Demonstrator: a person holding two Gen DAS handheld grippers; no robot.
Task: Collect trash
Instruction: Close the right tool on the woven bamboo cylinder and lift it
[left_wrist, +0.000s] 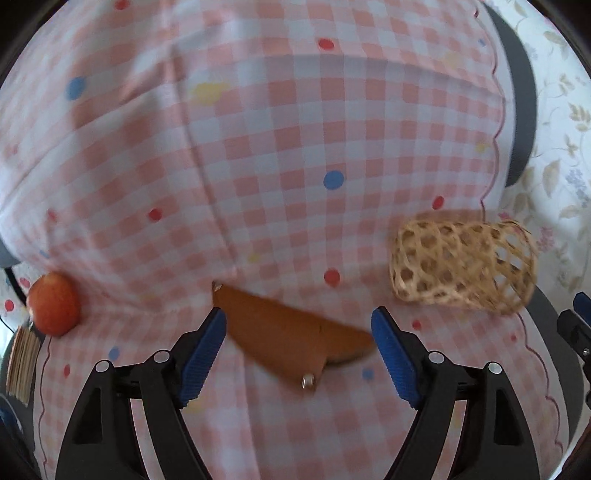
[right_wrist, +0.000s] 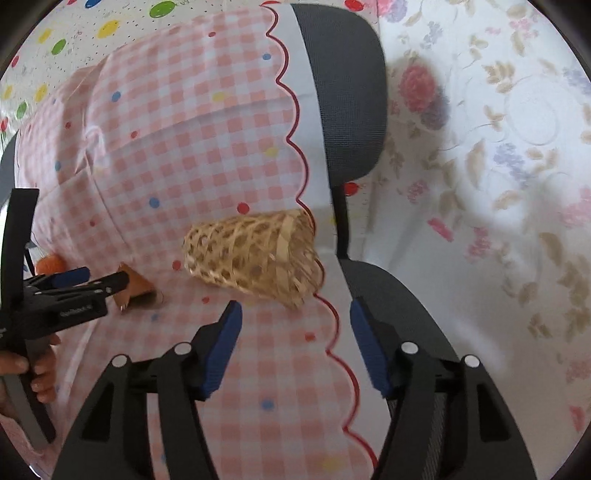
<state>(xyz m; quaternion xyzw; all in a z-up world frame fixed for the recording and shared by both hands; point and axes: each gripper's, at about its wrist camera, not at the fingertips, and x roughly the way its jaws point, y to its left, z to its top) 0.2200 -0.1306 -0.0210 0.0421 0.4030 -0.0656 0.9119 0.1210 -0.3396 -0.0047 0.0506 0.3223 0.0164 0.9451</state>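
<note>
Nothing collected yet. Woven basket (right_wrist: 253, 260) lying tipped on the checked cloth (left_wrist: 280, 140), empty as far as visible. Brown leather pouch (left_wrist: 291, 338) just left of the basket, between the wide left gripper (left_wrist: 299, 356). Right gripper (right_wrist: 295, 341) wide, empty, before the basket. Red fruit (left_wrist: 54, 303) far left of the basket.

home | gingham cloth (right_wrist: 184, 147) over office chair (right_wrist: 343, 92) | floral sheet (right_wrist: 498, 184)

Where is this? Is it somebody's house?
Probably a room in a home. A pink checked cloth is draped over a dark office chair, floral fabric hangs behind, and a woven basket lies on its side on the cloth.
</note>
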